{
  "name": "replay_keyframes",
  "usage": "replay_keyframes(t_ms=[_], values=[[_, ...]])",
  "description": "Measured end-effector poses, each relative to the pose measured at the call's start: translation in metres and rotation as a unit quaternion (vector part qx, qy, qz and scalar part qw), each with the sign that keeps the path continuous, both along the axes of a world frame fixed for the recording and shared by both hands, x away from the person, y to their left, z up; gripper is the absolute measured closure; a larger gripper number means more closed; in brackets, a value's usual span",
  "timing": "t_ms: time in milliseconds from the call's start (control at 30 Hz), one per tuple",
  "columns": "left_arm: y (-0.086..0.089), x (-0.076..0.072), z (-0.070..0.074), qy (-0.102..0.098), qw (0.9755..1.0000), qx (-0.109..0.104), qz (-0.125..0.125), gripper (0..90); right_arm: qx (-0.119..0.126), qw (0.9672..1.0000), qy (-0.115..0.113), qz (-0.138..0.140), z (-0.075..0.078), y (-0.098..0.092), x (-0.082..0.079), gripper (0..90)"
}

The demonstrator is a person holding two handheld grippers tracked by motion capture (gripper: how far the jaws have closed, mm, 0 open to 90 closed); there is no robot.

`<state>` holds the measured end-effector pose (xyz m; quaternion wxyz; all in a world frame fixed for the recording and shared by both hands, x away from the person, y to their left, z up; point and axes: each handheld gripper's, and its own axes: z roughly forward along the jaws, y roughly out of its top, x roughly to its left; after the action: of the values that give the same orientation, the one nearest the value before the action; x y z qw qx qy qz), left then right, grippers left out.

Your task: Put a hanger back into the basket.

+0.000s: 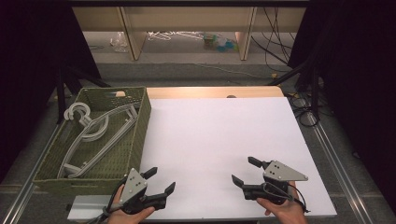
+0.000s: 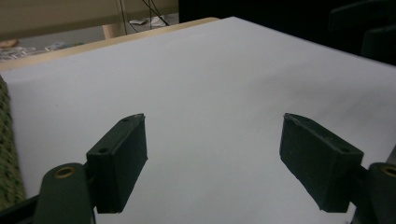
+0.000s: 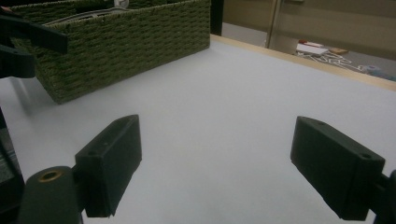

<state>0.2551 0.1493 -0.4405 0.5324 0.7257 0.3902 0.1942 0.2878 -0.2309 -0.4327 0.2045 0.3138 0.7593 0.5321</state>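
A green woven basket [image 1: 140, 126] stands on the left of the white table [image 1: 215, 135] and holds several pale plastic hangers [image 1: 95, 133]. Just right of the basket's near corner, by the table's front edge, my left gripper [image 1: 160, 180] is open with nothing between its jaws. My right gripper [image 1: 243, 170] is open and empty at the front right, its jaws turned toward the left. In the left gripper view the gripper [image 2: 212, 119] spans bare white table. In the right gripper view the gripper [image 3: 215, 123] faces the basket [image 3: 116, 42], with the left gripper [image 3: 23, 42] at the far left edge.
A wooden strip [image 1: 210, 92] runs along the table's far edge. Beyond it are shelf legs and clutter on the floor [image 1: 187, 39]. Black stands and cables [image 1: 303, 93] flank the table on the right. A sliver of the basket [image 2: 7, 154] shows in the left gripper view.
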Motion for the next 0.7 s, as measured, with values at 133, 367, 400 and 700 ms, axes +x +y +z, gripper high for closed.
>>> replay_keyframes(t_ms=[133, 367, 400, 700], values=[[-0.0009, 0.0004, -0.0021, 0.005, 0.9999, 0.009, 0.004, 23.8, 0.001, 1.0, -0.001, 0.001, 0.0002, 0.0, -0.0002, 17.3], [0.0004, 0.002, -0.0012, -0.007, 0.9996, 0.025, -0.007, 22.7, 0.001, 1.0, -0.001, 0.002, 0.0005, -0.0003, -0.0003, 17.3], [0.0003, 0.002, -0.0012, -0.008, 0.9997, 0.024, -0.006, 22.6, 0.005, 1.0, -0.002, 0.002, 0.0001, 0.0003, -0.0004, 17.3], [0.0029, 0.0031, -0.0003, -0.011, 0.9998, 0.018, -0.003, 22.4, 0.004, 1.0, -0.002, 0.002, 0.0004, 0.0001, -0.0005, 17.2]])
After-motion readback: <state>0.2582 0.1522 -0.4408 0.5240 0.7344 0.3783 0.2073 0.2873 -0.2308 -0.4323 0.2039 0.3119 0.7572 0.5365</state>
